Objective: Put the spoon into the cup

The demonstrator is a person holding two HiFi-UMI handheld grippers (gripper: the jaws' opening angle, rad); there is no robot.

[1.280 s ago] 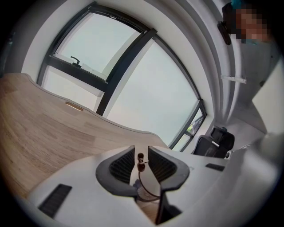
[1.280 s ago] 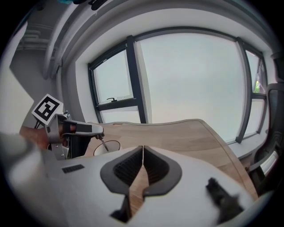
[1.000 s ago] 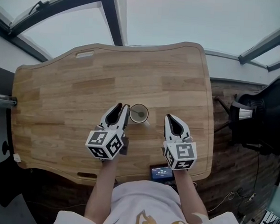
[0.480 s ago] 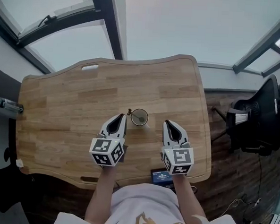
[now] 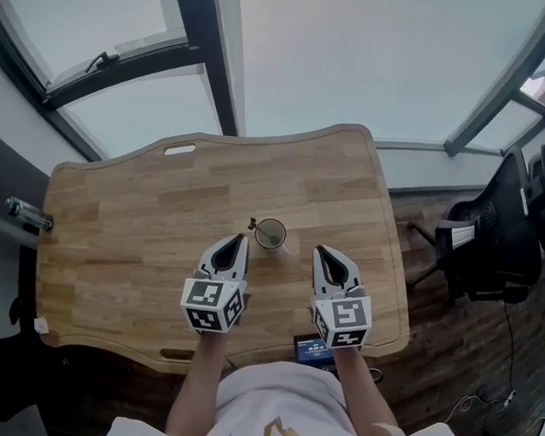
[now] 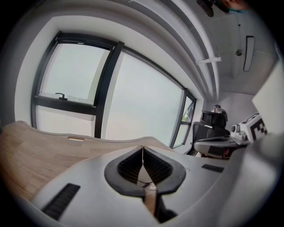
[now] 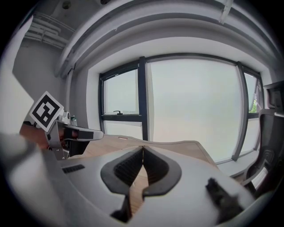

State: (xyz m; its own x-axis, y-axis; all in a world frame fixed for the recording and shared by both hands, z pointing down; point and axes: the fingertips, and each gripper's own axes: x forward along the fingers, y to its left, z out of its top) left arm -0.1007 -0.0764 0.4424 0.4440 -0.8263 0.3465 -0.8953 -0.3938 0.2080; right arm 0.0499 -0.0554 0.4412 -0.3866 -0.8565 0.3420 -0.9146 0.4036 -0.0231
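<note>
A small round cup [image 5: 280,241] with a dark rim stands on the light brown wooden table [image 5: 125,222], near the middle of the near half. The spoon [image 5: 270,232] is inside the cup, but it is too small to see well. A small dark bit sticks out at the cup's left side; I cannot tell what it is.

The left gripper [image 5: 239,240], grey and white with a marker cube, is just in front of the cup and a bit to its left. Its two jaws are pressed together and hold nothing. The right gripper [image 5: 321,251] is in front of the cup and to its right, not touching it. Its jaws are pressed together too, with nothing between them. Both point away from the person toward the big window [image 5: 374,62] behind the table.

A small device with a lit blue screen [image 5: 312,349] lies at the near edge of the table, by the right arm. A black office chair [image 5: 488,239] stands on the dark floor to the right of the table. Nothing stands between the grippers and the cup.
</note>
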